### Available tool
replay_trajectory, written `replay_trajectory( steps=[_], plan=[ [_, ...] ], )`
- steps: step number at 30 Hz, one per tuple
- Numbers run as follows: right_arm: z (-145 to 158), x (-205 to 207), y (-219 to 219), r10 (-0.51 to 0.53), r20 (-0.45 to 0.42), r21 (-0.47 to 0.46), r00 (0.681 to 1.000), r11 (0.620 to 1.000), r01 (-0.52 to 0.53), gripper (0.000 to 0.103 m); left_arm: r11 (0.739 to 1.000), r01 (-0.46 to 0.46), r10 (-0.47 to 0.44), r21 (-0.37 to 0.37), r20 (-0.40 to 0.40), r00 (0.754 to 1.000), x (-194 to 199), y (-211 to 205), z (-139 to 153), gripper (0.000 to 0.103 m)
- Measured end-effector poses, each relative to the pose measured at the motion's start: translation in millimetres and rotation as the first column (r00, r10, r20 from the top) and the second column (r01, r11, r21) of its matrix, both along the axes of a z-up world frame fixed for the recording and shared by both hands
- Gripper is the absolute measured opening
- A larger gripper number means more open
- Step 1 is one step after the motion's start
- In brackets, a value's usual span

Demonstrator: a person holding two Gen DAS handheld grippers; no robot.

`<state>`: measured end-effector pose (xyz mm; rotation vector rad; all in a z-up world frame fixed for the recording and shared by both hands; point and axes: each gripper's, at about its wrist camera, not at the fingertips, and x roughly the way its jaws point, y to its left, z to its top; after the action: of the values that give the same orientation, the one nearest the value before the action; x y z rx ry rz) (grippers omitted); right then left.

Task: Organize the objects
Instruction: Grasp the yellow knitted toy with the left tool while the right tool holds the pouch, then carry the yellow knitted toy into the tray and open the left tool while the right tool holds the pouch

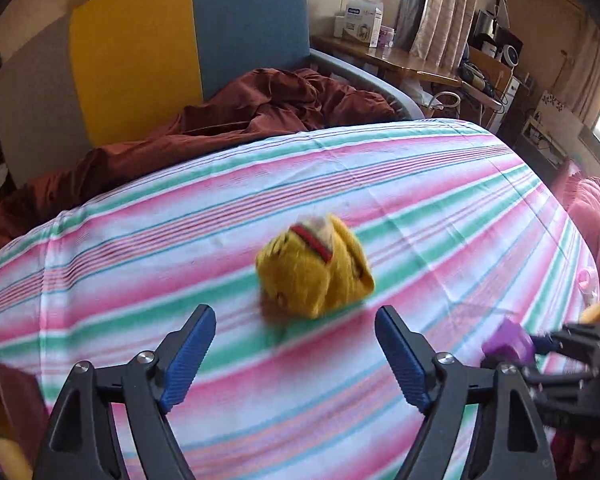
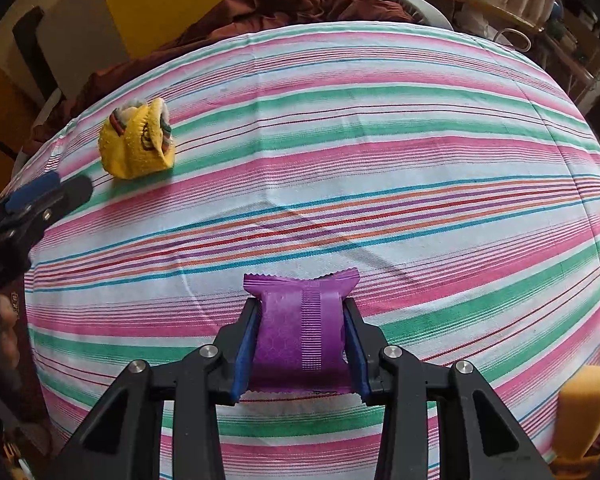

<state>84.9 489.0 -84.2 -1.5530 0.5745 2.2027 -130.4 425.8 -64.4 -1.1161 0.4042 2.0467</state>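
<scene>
Left wrist view blurs the yellow sock bundle (image 1: 314, 270) on the striped bed (image 1: 440, 184).
Left gripper (image 1: 295, 320) gapes wide; right gripper (image 2: 300, 344) pinches a purple crimped packet (image 2: 300, 332).

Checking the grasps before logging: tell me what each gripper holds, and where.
The right gripper pinches the purple packet across its middle, by its side edges. The left gripper is open and holds nothing.

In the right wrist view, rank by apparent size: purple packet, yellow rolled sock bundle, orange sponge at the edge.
1. Purple foil packet, held in the right tongs, inflated by nearness.
2-3. Yellow rolled sock bundle and orange sponge: look alike; sponge is cropped, so unranked.
</scene>
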Motion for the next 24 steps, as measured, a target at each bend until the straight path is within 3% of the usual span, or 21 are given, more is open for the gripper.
replay_trajectory(
  steps=[5, 8, 9, 10, 11, 13, 16, 20, 24],
  plan=[
    [3, -2, 2, 0.012, 0.007, 0.005, 1.0, 1.0, -0.012, 0.043, 0.999, -0.039, 0.038, 0.021, 0.036, 0.999, -28, 29, -13, 0.092],
    [-1, -5, 3, 0.021, 0.013, 0.01, 1.0, 1.0, -0.021, 0.043, 0.997, -0.075, 0.074, 0.0, 0.117, 0.99, -44, 41, -35, 0.089],
    [-1, -4, 4, 0.019, 0.011, 0.006, 1.0, 1.0, -0.019, 0.043, 0.996, -0.089, 0.088, -0.002, 0.106, 0.99, -44, 40, -39, 0.086],
    [-1, -4, 5, 0.018, 0.009, 0.002, 1.0, 1.0, -0.018, 0.043, 0.995, -0.099, 0.098, 0.006, 0.06, 0.993, -40, 38, -36, 0.056],
    [-1, -4, 5, 0.018, 0.008, 0.002, 1.0, 1.0, -0.018, 0.042, 0.995, -0.1, 0.099, 0.002, 0.058, 0.993, -37, 35, -34, 0.051],
    [0, -4, 6, 0.018, 0.004, 0.004, 1.0, 1.0, -0.018, 0.041, 0.996, -0.085, 0.083, 0.017, 0.085, 0.993, -30, 26, -31, 0.048],
    [3, -1, 6, 0.021, -0.011, 0.0, 1.0, 1.0, -0.021, 0.039, 0.998, -0.065, 0.064, 0.008, 0.029, 0.997, -8, 5, -23, 0.047],
    [6, -4, 1, 0.06, -0.048, -0.033, 0.997, 0.998, -0.062, 0.039, 0.997, -0.073, 0.072, 0.023, 0.037, 0.997, 26, -36, -17, 0.047],
    [9, -8, -9, 0.121, -0.08, -0.063, 0.989, 0.99, -0.126, 0.039, 0.997, -0.071, 0.071, 0.007, -0.013, 0.997, 72, -75, -17, 0.047]
  ],
)
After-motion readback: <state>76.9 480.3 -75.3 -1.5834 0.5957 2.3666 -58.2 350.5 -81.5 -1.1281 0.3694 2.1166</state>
